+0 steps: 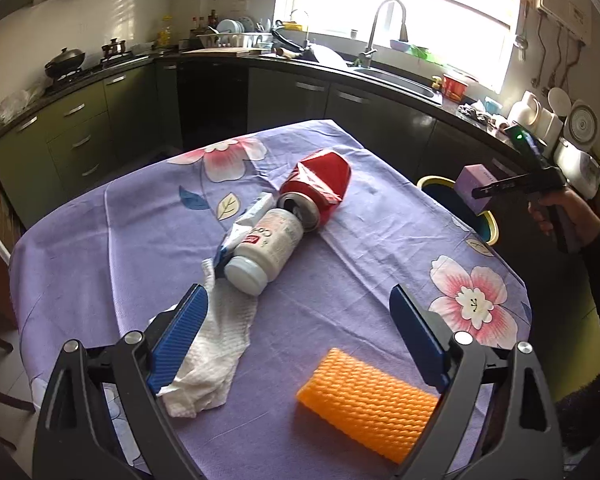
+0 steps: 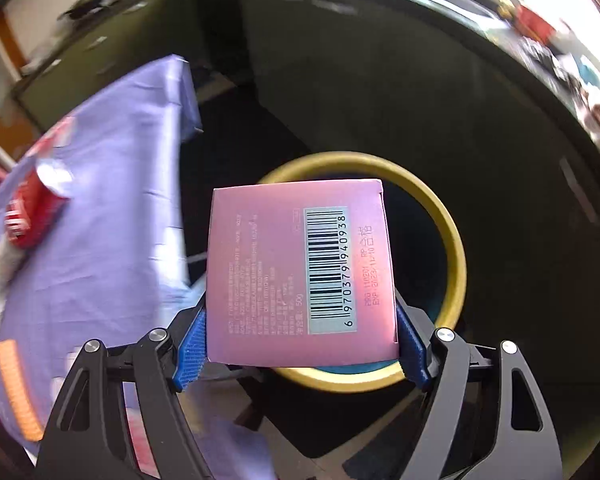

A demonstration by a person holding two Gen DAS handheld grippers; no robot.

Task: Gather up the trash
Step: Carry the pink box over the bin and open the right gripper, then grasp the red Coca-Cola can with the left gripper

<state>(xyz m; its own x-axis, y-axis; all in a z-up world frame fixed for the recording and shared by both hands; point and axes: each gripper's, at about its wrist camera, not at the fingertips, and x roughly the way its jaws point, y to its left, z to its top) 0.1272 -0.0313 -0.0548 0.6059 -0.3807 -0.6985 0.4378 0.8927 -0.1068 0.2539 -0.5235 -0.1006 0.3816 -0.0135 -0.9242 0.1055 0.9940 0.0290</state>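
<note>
My right gripper [image 2: 300, 344] is shut on a pink carton with a barcode [image 2: 300, 272] and holds it over the yellow-rimmed bin [image 2: 452, 240] beside the table. In the left wrist view the carton [image 1: 474, 190] and bin [image 1: 488, 224] show at the right. My left gripper [image 1: 296, 320] is open above the table. A crumpled white paper towel [image 1: 216, 344] lies by its left finger. A white bottle [image 1: 268, 248], a crushed red can [image 1: 320, 188], a wrapper [image 1: 244, 224] and an orange foam net [image 1: 364, 400] lie on the purple floral tablecloth [image 1: 100, 260].
Dark kitchen cabinets and a counter with a sink [image 1: 396, 76], stove and pot [image 1: 64, 62] run behind the table. Appliances stand on the counter at the right [image 1: 572, 128]. The table edge drops off next to the bin.
</note>
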